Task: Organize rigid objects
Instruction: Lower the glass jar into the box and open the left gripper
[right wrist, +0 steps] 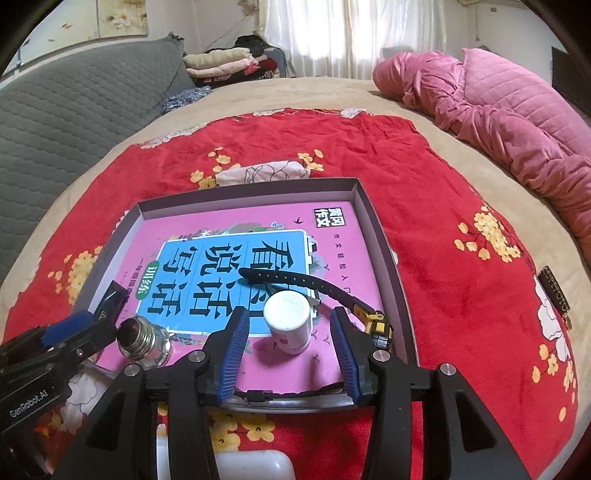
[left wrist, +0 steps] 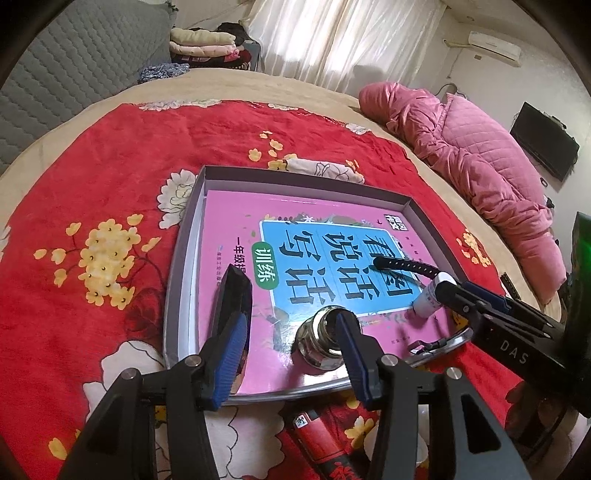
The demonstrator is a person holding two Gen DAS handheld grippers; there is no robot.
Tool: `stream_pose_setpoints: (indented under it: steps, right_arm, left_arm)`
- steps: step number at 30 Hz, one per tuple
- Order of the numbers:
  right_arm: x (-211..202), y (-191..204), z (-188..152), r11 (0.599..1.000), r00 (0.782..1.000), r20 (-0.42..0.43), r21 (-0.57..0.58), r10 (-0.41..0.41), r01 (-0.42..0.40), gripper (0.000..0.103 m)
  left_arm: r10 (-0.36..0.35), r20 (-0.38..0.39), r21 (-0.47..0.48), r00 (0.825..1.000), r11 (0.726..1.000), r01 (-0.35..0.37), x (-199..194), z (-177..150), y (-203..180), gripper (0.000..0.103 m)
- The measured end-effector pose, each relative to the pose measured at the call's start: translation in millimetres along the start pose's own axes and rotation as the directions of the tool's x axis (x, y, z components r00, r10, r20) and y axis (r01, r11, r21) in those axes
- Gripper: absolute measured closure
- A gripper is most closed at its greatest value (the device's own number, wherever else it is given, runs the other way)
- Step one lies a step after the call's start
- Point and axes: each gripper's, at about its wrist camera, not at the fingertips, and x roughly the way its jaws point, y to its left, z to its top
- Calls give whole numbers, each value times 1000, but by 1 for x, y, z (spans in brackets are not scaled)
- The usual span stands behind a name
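Your red floral blanket (right wrist: pixel 424 192) covers a beige bed (right wrist: pixel 280 96), with a pink quilted duvet (right wrist: pixel 509 122) bunched along its right edge and folded clothes (right wrist: pixel 225 61) before white curtains (right wrist: pixel 325 33). The shallow tray (right wrist: pixel 380 229) holds a pink book (right wrist: pixel 332 236). Near the tray's front edge, your left gripper (left wrist: pixel 291 332) stands apart around nothing, the metal cap (left wrist: pixel 325 339) just beside its right finger. Your right gripper (right wrist: pixel 288 343) has fingers apart flanking the upright white bottle (right wrist: pixel 288 321), not touching. A black strap (right wrist: pixel 295 280) lies behind it.

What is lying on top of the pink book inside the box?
On the pink book: white bottle, metal lamp socket, black watch. The book hides the box floor.
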Motion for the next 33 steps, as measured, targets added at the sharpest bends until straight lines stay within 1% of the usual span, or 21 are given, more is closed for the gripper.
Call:
stream_pose_setpoints:
  steps: [3, 13, 20, 22, 23, 24, 33]
  right_arm:
    - [-2, 0, -1, 1000, 1000, 3, 1, -2, 2, 51]
    - [-13, -1, -3, 1000, 1000, 18, -1, -17, 17, 49]
    - [-17, -2, -3, 1000, 999, 22, -3, -23, 23, 44]
    - [-19, -1, -3, 1000, 999, 23, -8, -26, 27, 43]
    - [-20, 0, -3, 1000, 999, 26, -11, -26, 27, 43]
    - [-20, 0, -3, 1000, 999, 28, -13, -26, 26, 42]
    - [-25, 5, -1, 999, 999, 38, -28, -22, 23, 38]
  left_arm:
    - [-5, 7, 4, 1000, 1000, 5, -2, 0, -1, 53]
    - [-9, 25, 23, 1000, 1000, 8, -8, 0, -5, 53]
    - [-2, 33, 18, 999, 1000, 1, -11, 1, -4, 52]
    - [5, 40, 13, 999, 1000, -5, -13, 1, -2, 49]
    - [5, 43, 10, 999, 1000, -6, -14, 2, -1, 45]
    - [3, 45, 7, 999, 1000, -3, -15, 2, 0, 44]
    - [-3, 51, 13, 999, 1000, 2, -16, 3, 0, 43]
